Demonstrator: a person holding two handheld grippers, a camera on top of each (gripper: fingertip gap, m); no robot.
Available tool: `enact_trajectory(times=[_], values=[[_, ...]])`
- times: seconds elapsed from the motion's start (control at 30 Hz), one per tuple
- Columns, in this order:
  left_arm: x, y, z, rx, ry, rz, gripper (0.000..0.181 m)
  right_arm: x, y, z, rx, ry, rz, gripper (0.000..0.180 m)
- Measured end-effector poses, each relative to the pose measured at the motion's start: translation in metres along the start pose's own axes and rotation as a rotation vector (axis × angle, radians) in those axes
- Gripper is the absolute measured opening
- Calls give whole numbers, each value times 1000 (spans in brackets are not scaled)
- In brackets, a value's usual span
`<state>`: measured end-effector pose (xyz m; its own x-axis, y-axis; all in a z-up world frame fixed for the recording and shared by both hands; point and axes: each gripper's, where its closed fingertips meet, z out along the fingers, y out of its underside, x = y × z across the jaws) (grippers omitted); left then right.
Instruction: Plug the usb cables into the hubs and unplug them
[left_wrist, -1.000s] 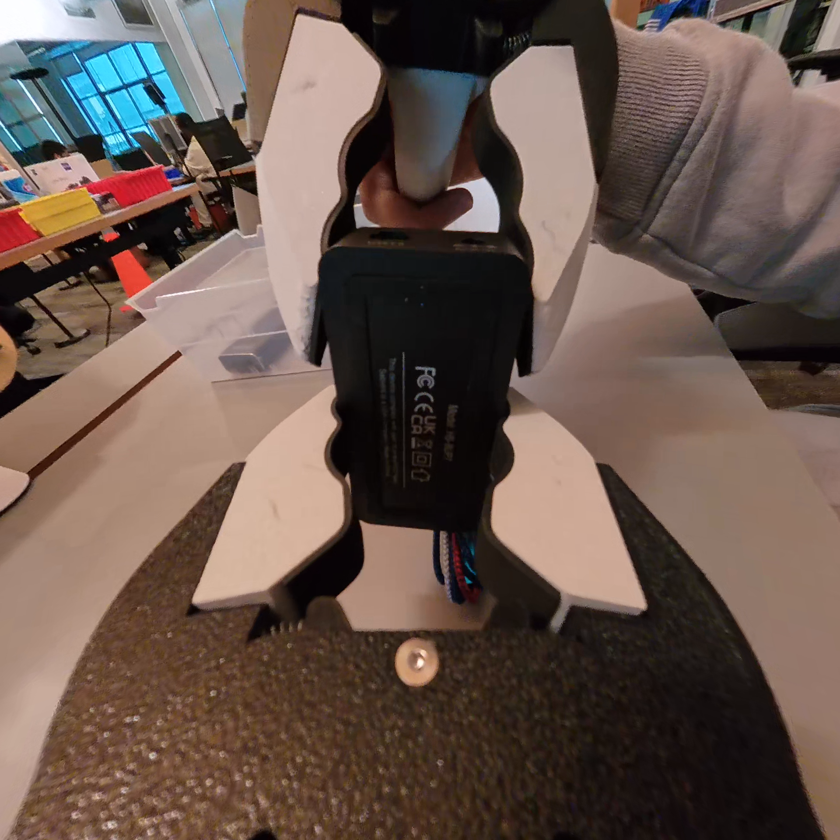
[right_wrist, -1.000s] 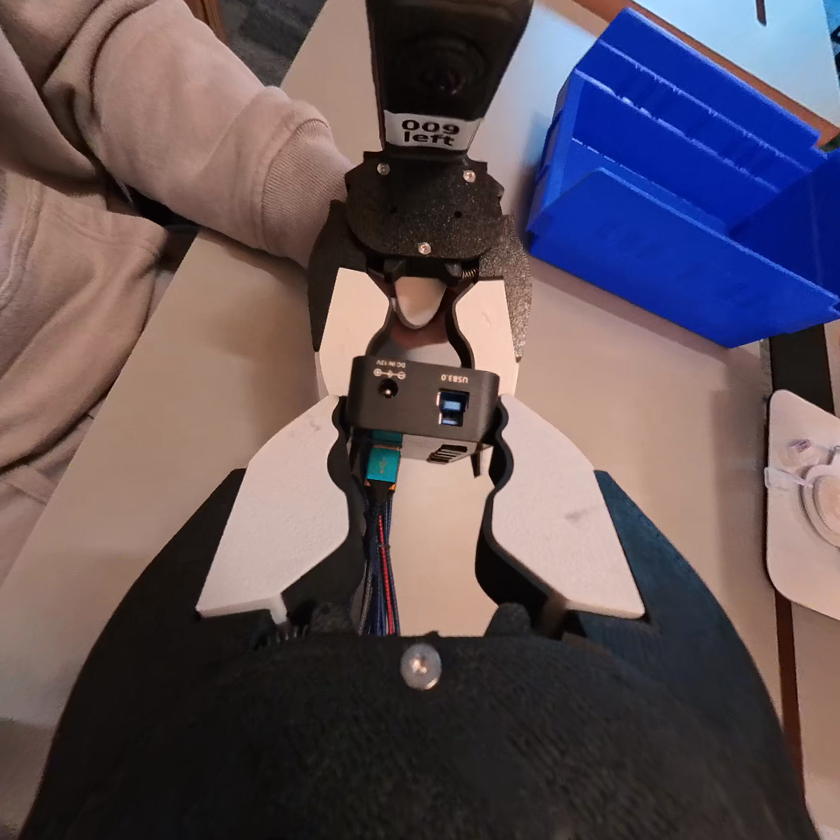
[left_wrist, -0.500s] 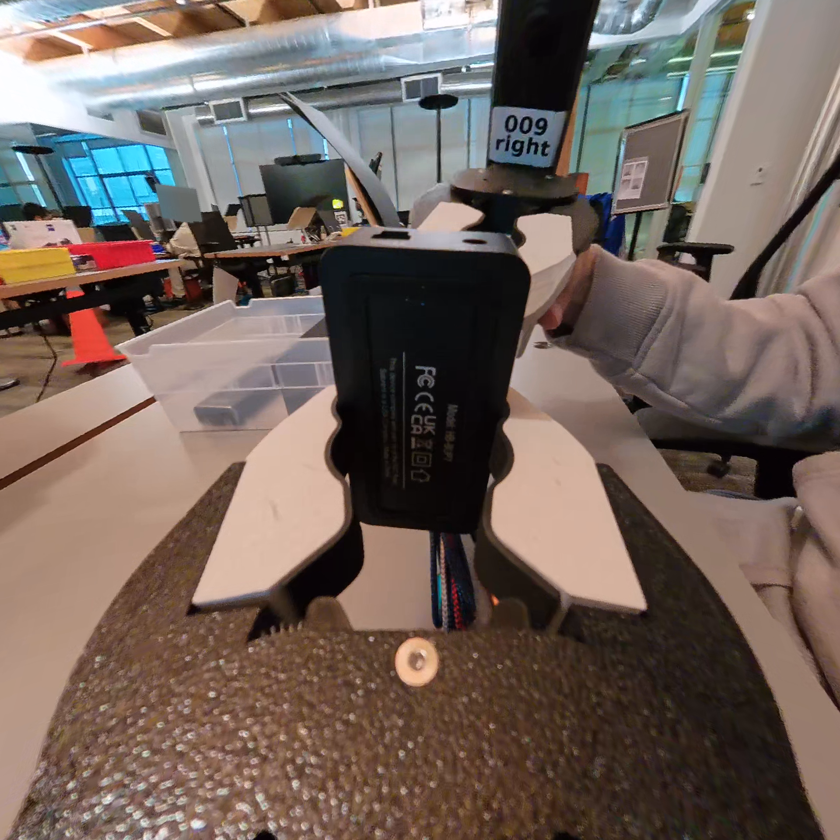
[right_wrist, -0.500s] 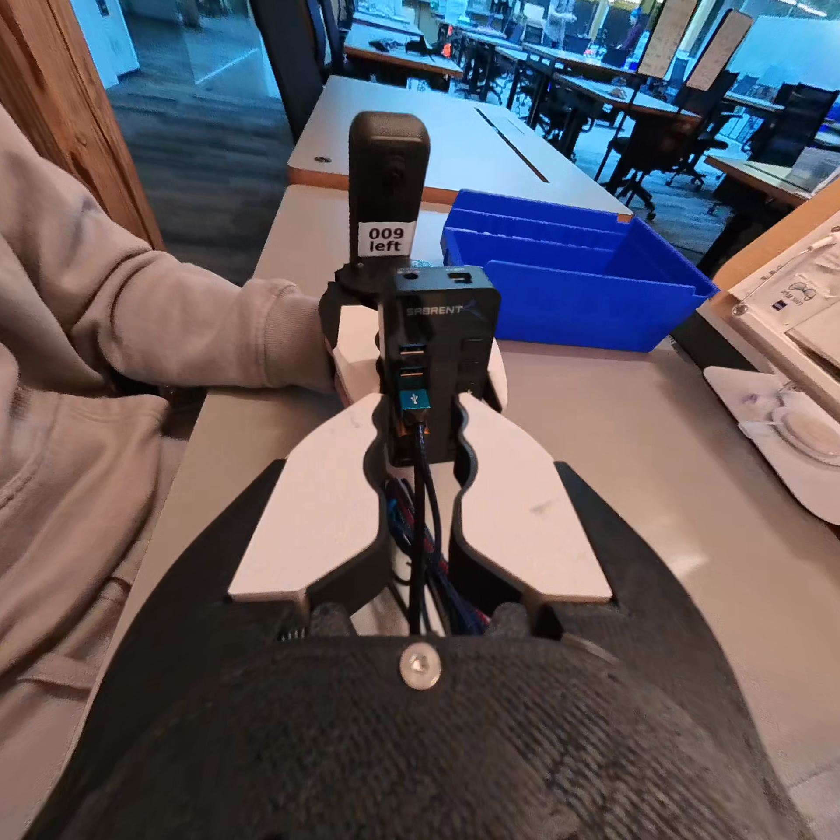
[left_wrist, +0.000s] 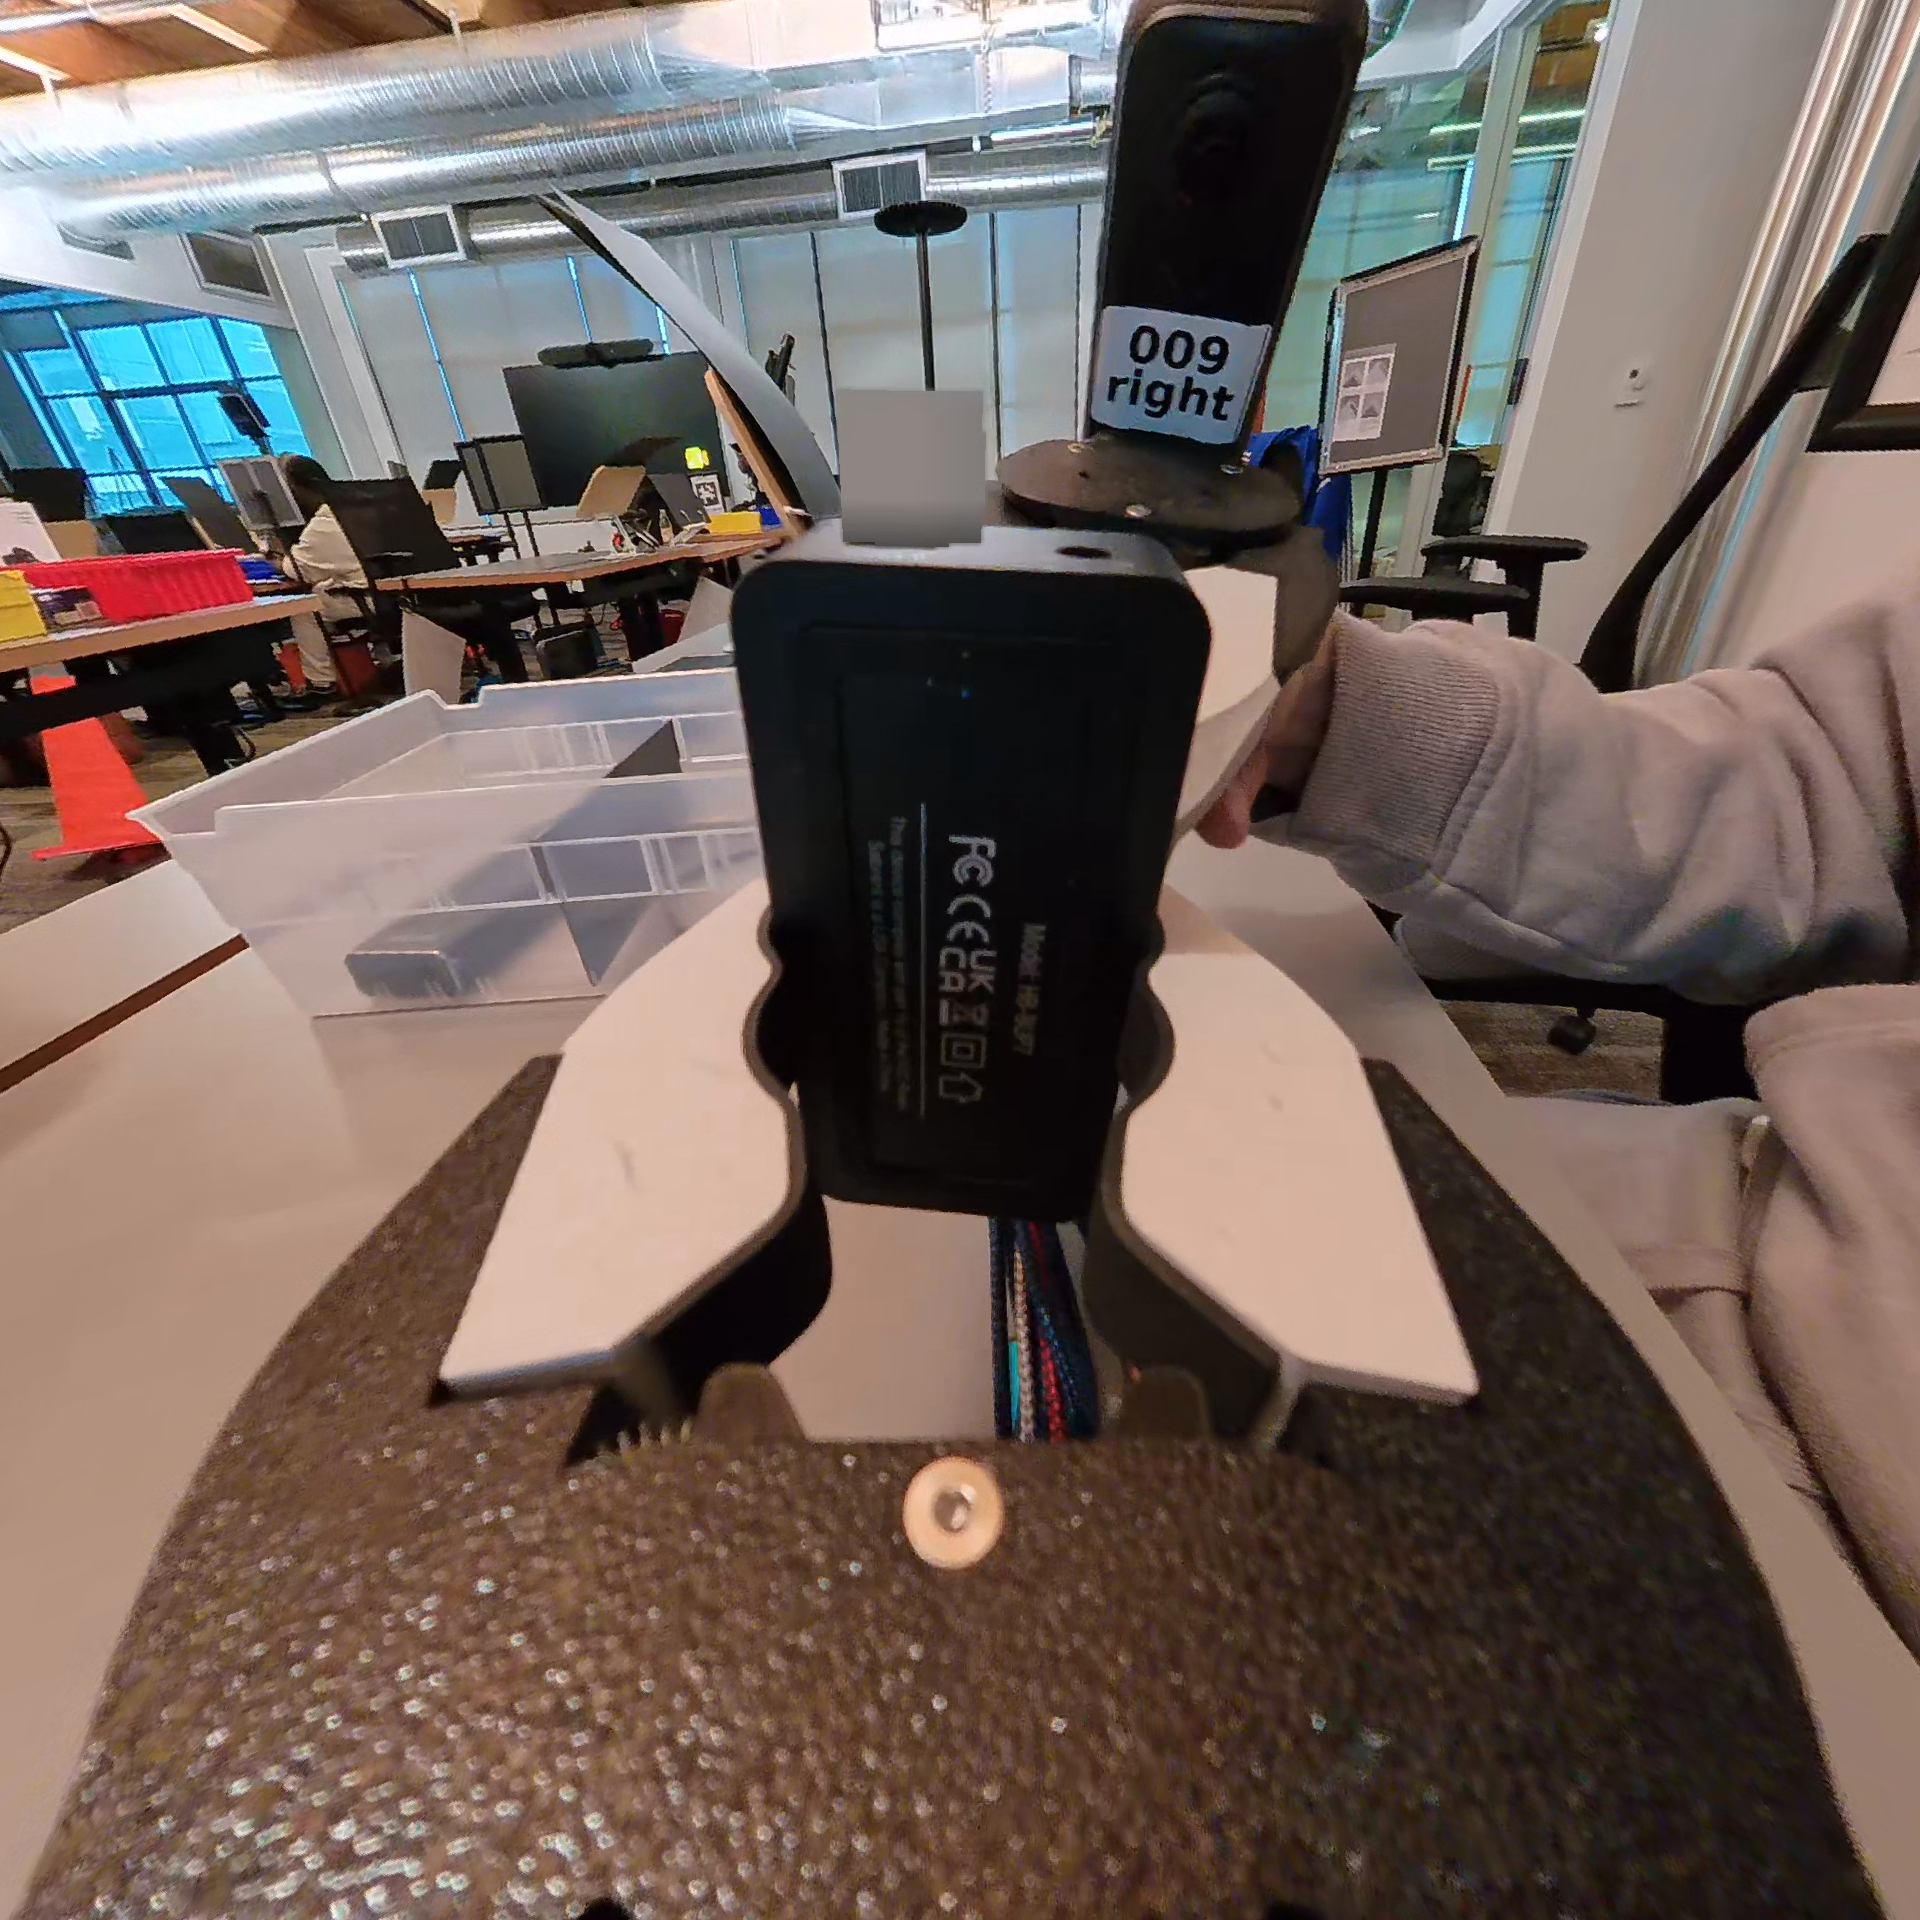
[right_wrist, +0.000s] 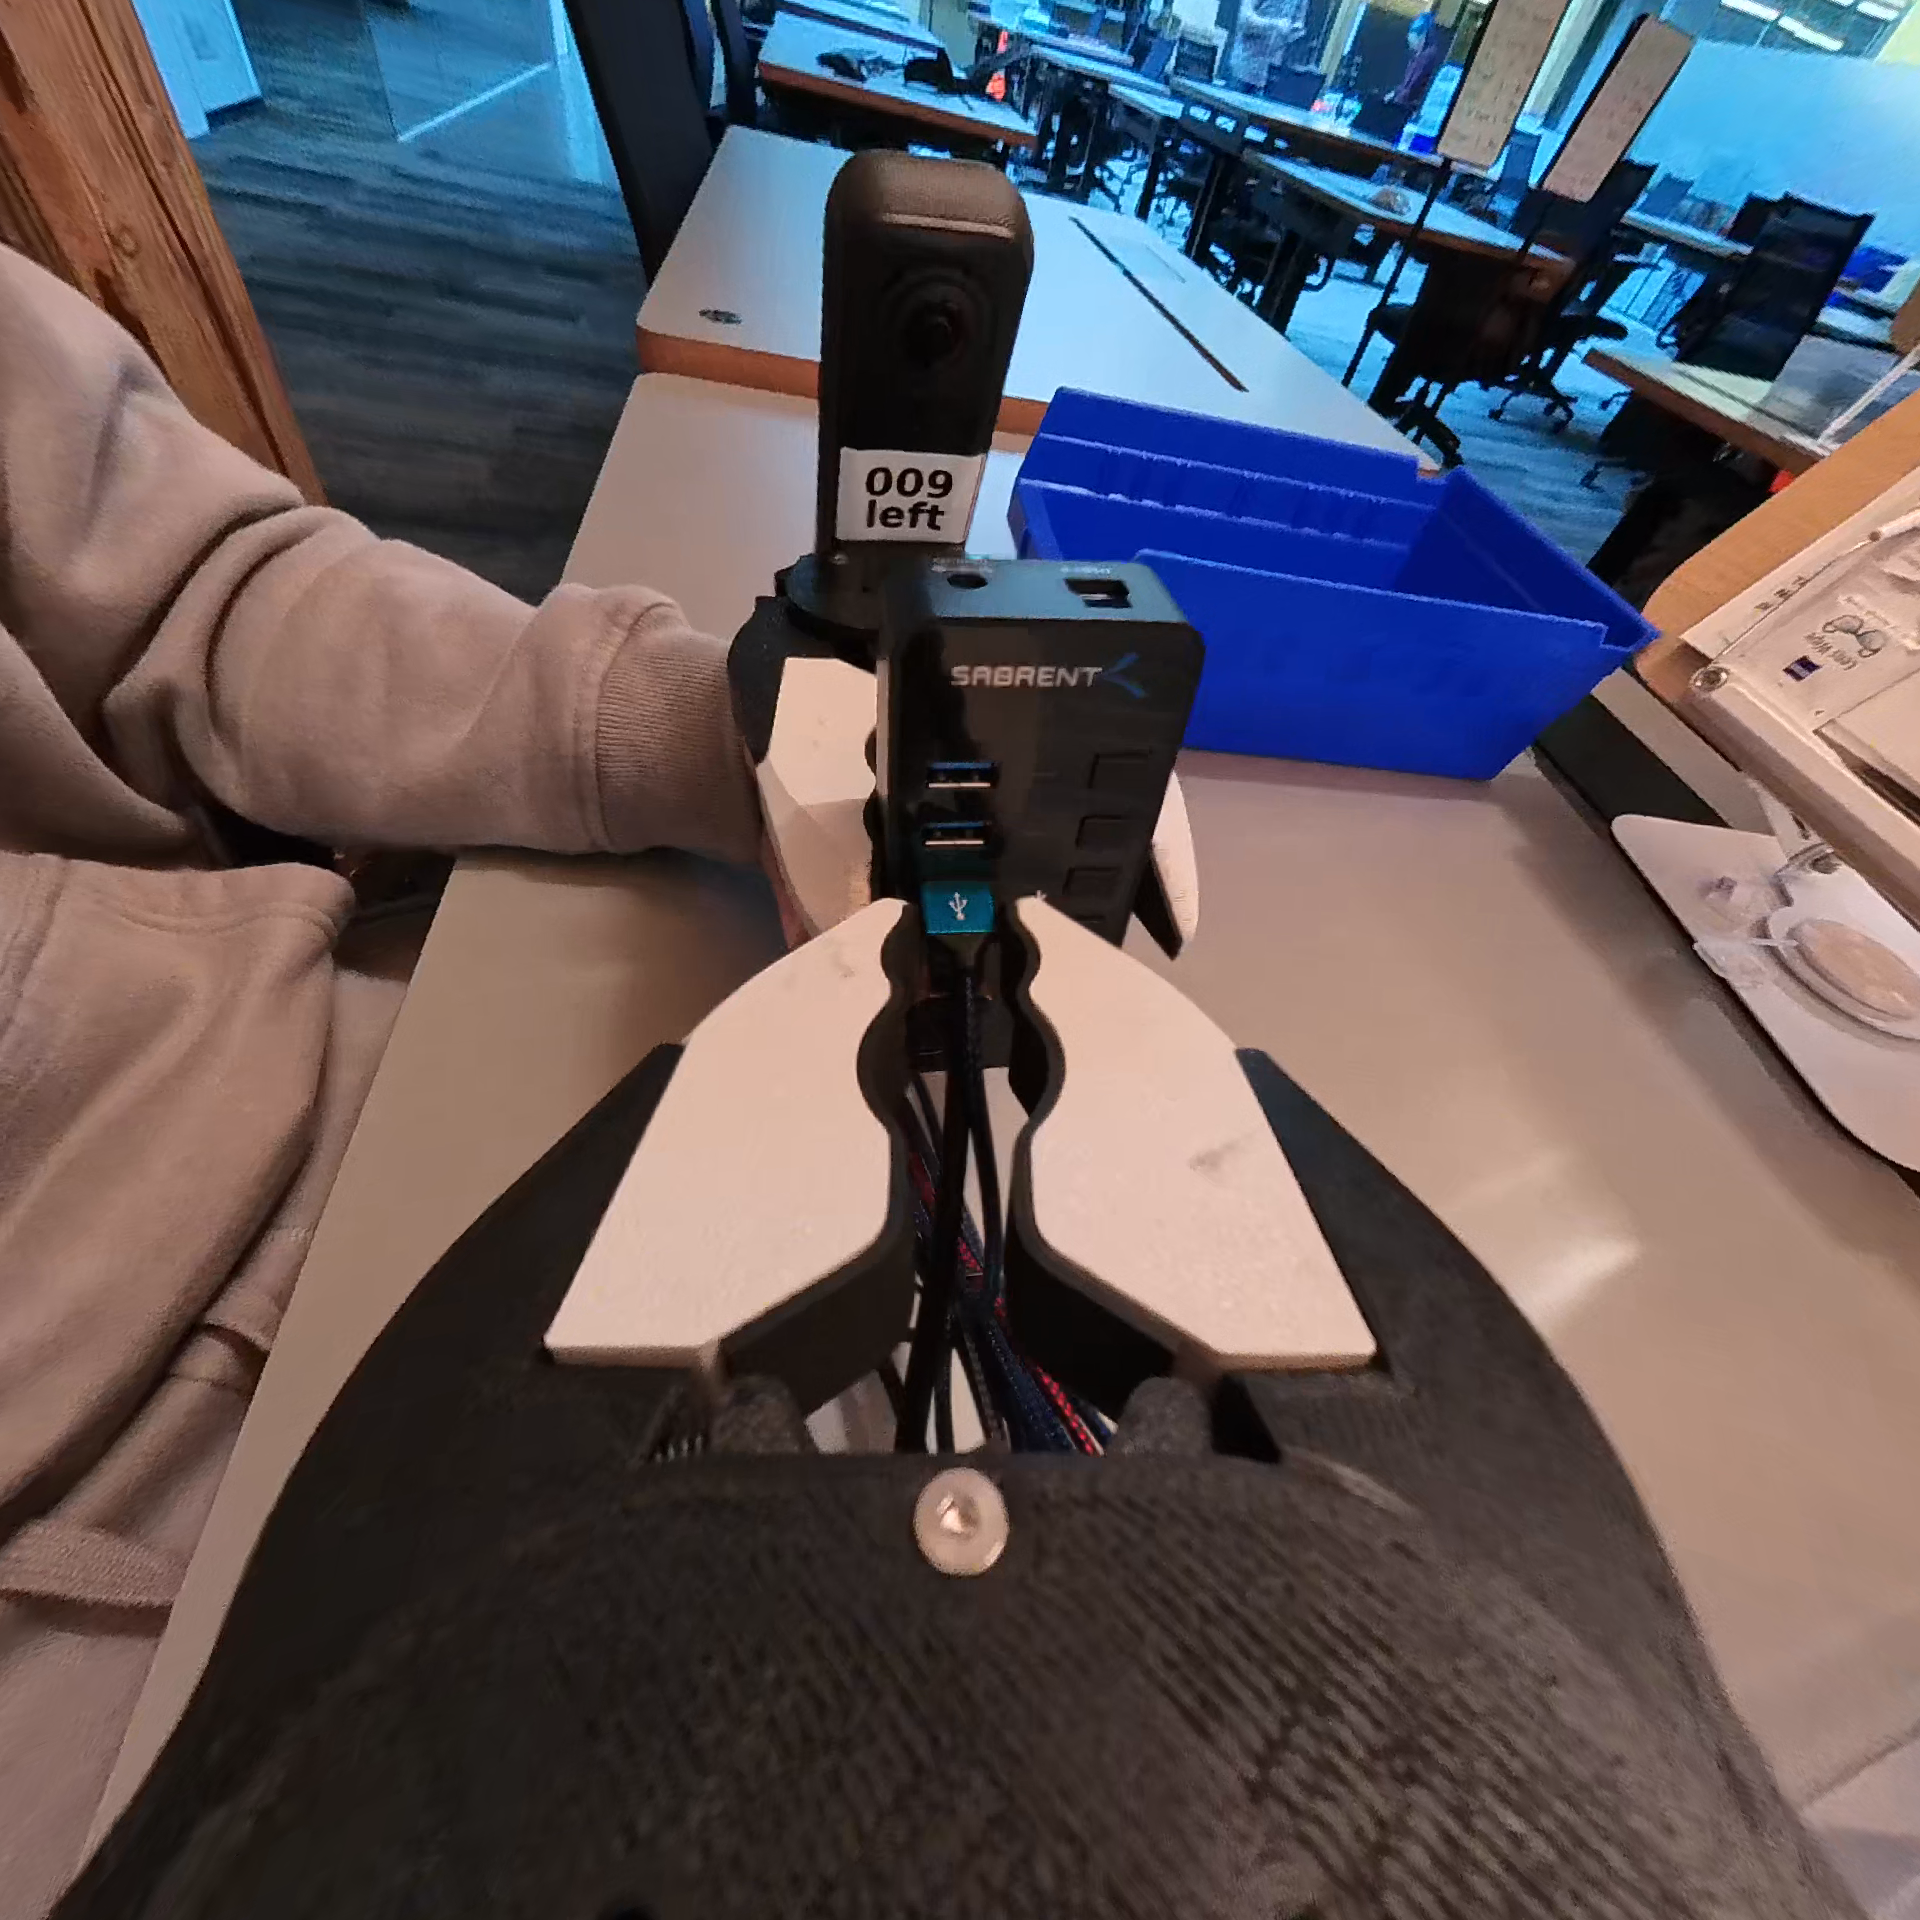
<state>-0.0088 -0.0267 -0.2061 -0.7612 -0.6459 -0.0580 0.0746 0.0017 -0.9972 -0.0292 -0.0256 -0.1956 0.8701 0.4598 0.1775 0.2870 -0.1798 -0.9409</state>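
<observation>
Hub (left_wrist: 971, 883), black, upright, clamped between the left gripper (left_wrist: 961, 997) fingers, plain back toward the camera. Braided cables (left_wrist: 1039, 1320) hanging below it. Clear tray (left_wrist: 416, 821) well ahead to the left; bare table (left_wrist: 208, 1143) between.

Right wrist view: right gripper (right_wrist: 961, 945) nearly together, pinching the teal USB plug (right_wrist: 958, 907) seated in the hub's (right_wrist: 1039, 748) port side. Blue bin (right_wrist: 1351, 623) ahead-right, apart; sleeve (right_wrist: 364, 707) left.

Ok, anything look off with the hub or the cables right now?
Nothing stands out. The left claw holds the black hub upright and square. The right claw pinches the teal plug, which sits straight in its port. The braided cables hang below with no visible damage.
</observation>
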Motion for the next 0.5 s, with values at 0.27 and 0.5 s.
enact_trajectory(times=[0.27, 0.5], values=[[8, -3, 0, 15, 46, 4, 61, -7, -2, -3, -39, -93, 83, 14], [10, 2, 5, -31, 36, 23, 60, -7, 8, -8, -139, -87, 89, 15]])
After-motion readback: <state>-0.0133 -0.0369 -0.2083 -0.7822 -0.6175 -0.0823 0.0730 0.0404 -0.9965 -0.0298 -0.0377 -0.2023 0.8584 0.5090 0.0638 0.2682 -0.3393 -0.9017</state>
